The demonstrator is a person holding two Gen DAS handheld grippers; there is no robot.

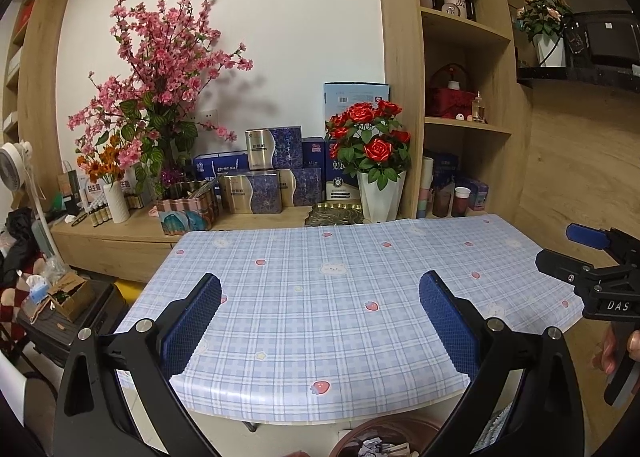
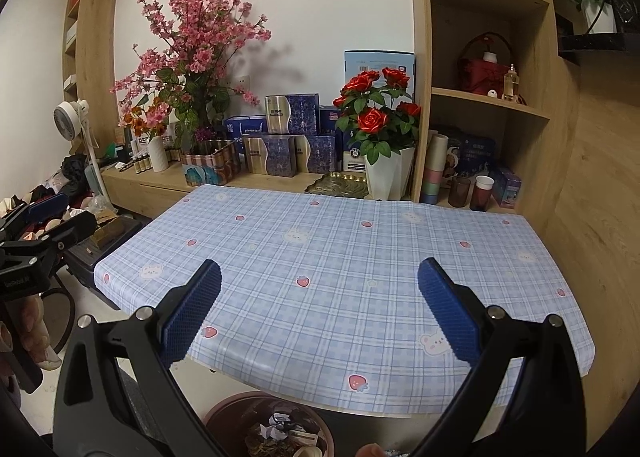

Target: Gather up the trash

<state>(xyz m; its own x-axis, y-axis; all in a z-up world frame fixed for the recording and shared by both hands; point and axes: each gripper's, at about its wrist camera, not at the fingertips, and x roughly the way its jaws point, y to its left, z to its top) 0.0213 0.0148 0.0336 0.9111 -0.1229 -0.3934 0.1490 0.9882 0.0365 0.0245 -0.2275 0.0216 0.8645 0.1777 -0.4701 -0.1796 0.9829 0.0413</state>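
Below the counter's (image 2: 340,257) near edge, at six o'clock in both views, sits a brown bin (image 2: 224,413) holding crumpled paper scraps (image 2: 276,421) and other trash. Left tongs (image 1: 320,293) hover above the plaid cloth with the blue pads spread wide apart, gripping nothing; right tongs (image 2: 320,285) hang the same way, wide open and empty (each also shows at the edge of the other's view, right tongs at three o'clock in the left view, left tongs at nine o'clock in the right). Beyond the counter's far edge, at twelve o'clock, a low shelf carries red roses (image 2: 376,113) in a white pot, blue boxes (image 2: 292,145) and pink blossoms (image 2: 200,33).
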